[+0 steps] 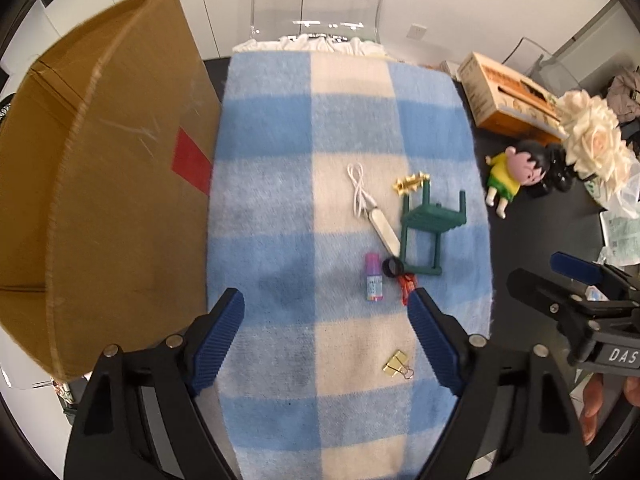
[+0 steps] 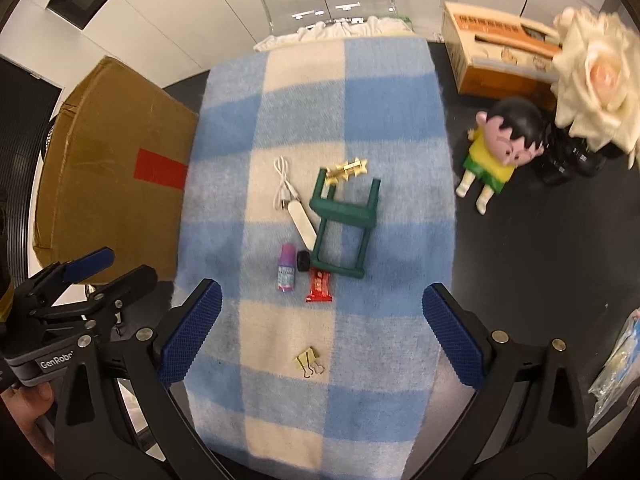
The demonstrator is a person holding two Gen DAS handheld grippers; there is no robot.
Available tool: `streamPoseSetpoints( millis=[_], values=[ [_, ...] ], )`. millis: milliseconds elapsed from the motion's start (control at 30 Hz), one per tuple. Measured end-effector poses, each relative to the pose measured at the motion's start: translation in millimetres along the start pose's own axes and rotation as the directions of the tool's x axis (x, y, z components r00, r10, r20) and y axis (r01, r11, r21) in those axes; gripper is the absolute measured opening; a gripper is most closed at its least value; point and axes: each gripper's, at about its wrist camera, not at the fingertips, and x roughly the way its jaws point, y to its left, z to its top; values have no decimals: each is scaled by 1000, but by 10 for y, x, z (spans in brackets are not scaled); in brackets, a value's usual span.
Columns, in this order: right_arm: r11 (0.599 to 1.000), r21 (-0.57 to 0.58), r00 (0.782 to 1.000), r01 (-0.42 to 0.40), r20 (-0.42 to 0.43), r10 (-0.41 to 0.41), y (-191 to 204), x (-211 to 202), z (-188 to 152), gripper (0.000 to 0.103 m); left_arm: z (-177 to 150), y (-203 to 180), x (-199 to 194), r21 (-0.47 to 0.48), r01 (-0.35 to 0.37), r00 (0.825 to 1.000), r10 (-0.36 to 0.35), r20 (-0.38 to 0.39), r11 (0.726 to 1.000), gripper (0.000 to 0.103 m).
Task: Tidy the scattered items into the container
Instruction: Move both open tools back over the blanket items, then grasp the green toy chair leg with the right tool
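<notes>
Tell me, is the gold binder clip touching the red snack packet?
Apart. In the right wrist view, the gold binder clip lies nearer the camera than the red snack packet, with a wide stretch of bare checked blanket between them.

1. We see a blanket point(image 2: 360, 128) running down the middle of the frame.
2. A cardboard box point(image 2: 116, 168) stands at its left edge.
3. At centre, a toy stool point(image 2: 344, 208) lies tipped, a cable point(image 2: 282, 184) to its left, a small bottle point(image 2: 286, 267) and snack packet point(image 2: 319, 286) below.
4. A binder clip point(image 2: 309, 361) lies lower, apart.
5. A doll point(image 2: 496, 148) lies right, off the blanket.
</notes>
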Motion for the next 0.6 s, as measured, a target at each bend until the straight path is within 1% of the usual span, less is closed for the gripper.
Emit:
streamPoseSetpoints(
  millis=[67,200,367,433,500,567,600],
  values=[
    [1000,2,1000,-6,-9,6,-33,63,-39,101,-32,-30,70,9,12,1000,-12,-14,1000,80],
    [999,21,999,-33,-32,34,-95,205,-109,101,-90,-103,220,19,18,999,-17,-38,1000,80],
    [998,42,997,-43,-63,46,-168,373,-172,99,-147,-181,404,25,26,998,-24,-65,999,80],
    [998,49,996,-45,-72,49,-206,435,-188,98,-163,-198,486,18,34,996,-32,-81,999,77],
    [997,58,995,-54,-80,59,-247,492,-201,97,-177,-217,539,18,40,995,-39,-91,999,68],
    [996,67,994,-63,-89,69,-286,548,-213,91,-189,-241,600,25,45,994,-42,-102,999,62],
    [995,68,993,-67,-91,73,-295,568,-218,89,-195,-248,629,25,44,993,-41,-108,999,62]
  ],
)
